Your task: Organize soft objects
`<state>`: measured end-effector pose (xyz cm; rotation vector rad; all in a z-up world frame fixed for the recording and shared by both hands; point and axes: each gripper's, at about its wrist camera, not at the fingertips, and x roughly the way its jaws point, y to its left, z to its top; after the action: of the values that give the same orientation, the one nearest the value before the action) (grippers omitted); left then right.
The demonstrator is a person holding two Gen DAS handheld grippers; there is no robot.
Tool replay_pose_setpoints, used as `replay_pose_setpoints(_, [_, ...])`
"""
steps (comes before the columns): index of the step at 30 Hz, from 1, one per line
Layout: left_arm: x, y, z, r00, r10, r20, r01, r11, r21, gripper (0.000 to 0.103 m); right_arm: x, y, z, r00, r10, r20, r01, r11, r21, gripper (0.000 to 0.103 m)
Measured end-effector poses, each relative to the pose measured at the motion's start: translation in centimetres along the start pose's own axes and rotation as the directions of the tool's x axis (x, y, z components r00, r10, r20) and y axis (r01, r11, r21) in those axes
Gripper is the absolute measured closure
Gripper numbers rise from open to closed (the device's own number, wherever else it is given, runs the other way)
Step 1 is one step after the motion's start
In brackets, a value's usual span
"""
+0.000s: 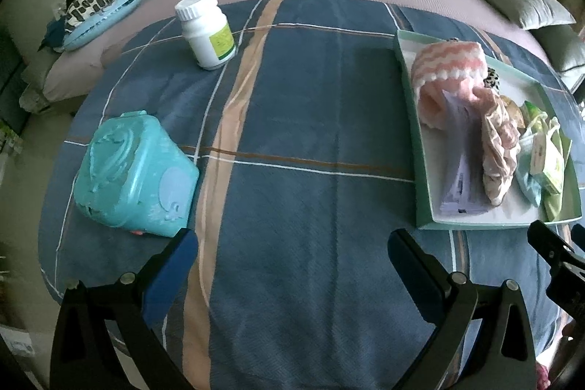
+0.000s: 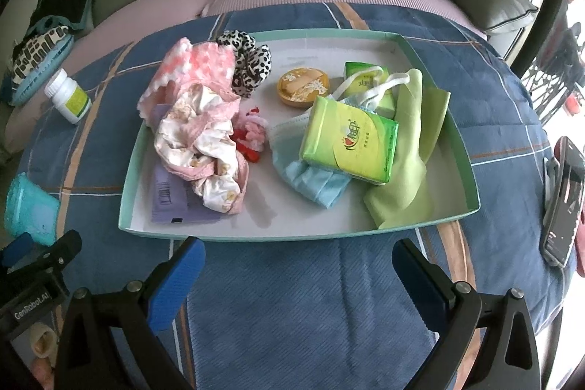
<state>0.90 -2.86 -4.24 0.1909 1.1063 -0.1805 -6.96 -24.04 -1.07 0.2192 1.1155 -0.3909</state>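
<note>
Both grippers, left (image 1: 292, 243) and right (image 2: 298, 251), hover open and empty. Tray (image 2: 471, 170) of soft items at twelve o'clock; next, probably a reach and pinch.

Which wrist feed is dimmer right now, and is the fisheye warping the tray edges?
Left wrist view is darker and bluish, the white bottle clear but the tray contents murky; right wrist view is brighter, the tissue pack print legible, though the tray's rim bows outward and window light blows out at the right edge.
</note>
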Motion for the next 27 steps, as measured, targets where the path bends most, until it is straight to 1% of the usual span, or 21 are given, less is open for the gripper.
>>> replay_pose_setpoints(2, [-0.08,-0.07,0.06,1.000,-0.010,0.003,0.010,1.000,0.003,0.000,-0.02,0.00,0.02,1.000,-0.001,0.001,0.001,1.000,-0.002,0.000])
replay_pose_setpoints(9, [-0.07,-0.28,0.07,1.000,-0.012,0.000,0.012,1.000,0.019,0.000,-0.16,-0.21,0.18,1.000,0.001,0.006,-0.001,1.000,0.003,0.000])
replay_pose_setpoints(27, [0.27,-0.07,0.14,1.000,-0.012,-0.013,0.012,1.000,0.010,0.000,-0.22,-0.08,0.08,1.000,0.002,0.001,-0.002,1.000,0.003,0.000])
